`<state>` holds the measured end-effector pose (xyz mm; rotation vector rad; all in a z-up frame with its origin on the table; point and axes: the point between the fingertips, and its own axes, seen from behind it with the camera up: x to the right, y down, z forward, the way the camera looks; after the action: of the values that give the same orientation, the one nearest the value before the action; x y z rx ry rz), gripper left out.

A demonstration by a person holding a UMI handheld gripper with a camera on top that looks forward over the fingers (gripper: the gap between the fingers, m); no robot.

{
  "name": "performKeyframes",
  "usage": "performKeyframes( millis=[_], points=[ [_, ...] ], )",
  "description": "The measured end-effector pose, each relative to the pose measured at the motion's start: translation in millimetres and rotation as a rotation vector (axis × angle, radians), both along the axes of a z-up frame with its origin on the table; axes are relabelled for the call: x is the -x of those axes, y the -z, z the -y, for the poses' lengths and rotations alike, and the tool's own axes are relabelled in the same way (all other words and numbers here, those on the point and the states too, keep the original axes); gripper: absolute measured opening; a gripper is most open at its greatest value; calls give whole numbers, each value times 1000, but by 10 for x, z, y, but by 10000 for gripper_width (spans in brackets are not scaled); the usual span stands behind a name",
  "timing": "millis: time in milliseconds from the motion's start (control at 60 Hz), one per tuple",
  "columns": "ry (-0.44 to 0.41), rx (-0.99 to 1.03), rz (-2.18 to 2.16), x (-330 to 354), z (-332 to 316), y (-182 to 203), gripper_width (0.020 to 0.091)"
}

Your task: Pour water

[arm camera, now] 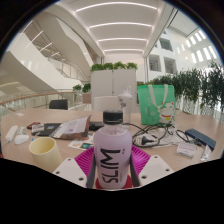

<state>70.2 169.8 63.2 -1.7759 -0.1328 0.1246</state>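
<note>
Your gripper pinches the bottle, both pink pads pressed against its sides. A yellow cup sits just left on the table. Ahead, a green bag, cables and papers crowd the tabletop.

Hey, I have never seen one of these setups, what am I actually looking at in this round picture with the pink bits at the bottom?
This is a hand-held two-finger gripper, carried by a person. The single picture comes from a wide-angle camera riding on it, looking forward along its fingers. The pink pieces are pads on the fingers' inner faces. Between them is a bottle labelled SLIM with a pale cap, and the fingers appear to press on it. Beyond lies a cluttered table with a yellow cup, a green bag, papers and cables, inside a large bright hall with plants.
</note>
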Motion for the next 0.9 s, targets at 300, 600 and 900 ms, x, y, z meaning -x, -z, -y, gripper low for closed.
performKeyframes(
  millis=[300,600,900],
  points=[
    [-10,98,4,-16,129,74,674],
    [81,133,38,33,1080,-460,835],
    [181,91,114,574,2731,-1364,843]
  ],
)
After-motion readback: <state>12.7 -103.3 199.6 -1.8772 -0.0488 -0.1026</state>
